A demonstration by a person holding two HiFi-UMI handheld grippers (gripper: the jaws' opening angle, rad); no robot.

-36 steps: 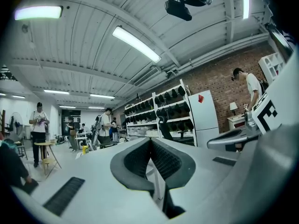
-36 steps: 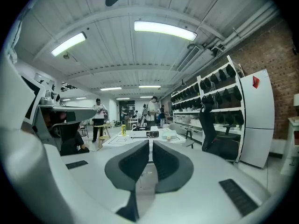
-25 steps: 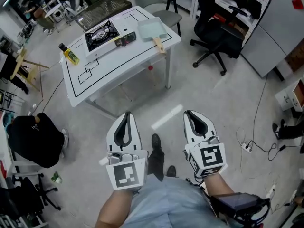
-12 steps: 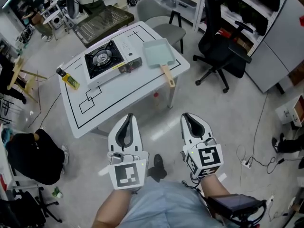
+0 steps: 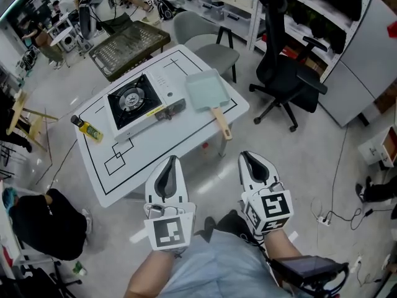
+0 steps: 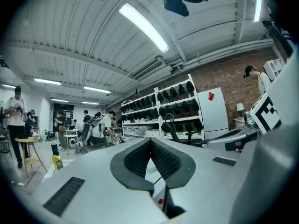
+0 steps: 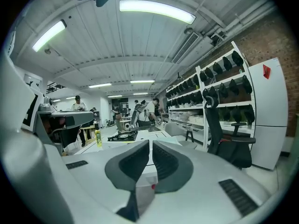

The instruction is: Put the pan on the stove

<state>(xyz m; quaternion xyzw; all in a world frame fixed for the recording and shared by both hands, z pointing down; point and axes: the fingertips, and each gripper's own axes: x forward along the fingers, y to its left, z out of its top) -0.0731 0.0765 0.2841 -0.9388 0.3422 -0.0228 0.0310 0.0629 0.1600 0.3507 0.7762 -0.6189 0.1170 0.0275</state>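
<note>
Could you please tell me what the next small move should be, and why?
Probably step closer and open the right gripper toward the handle of the pan: that gripper is shut, empty and short of the table, and the pan lies beside the stove, not on it.

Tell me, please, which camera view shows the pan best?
The head view: the pan lies wholly visible from above on the white table, beside the stove. The right gripper view sees the tabletop edge-on, the pan barely discernible; the left gripper view doesn't show it.

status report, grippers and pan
Left gripper and right gripper shut, empty, short of the table. Pan on table beside stove, not on it. Nothing blocking.
</note>
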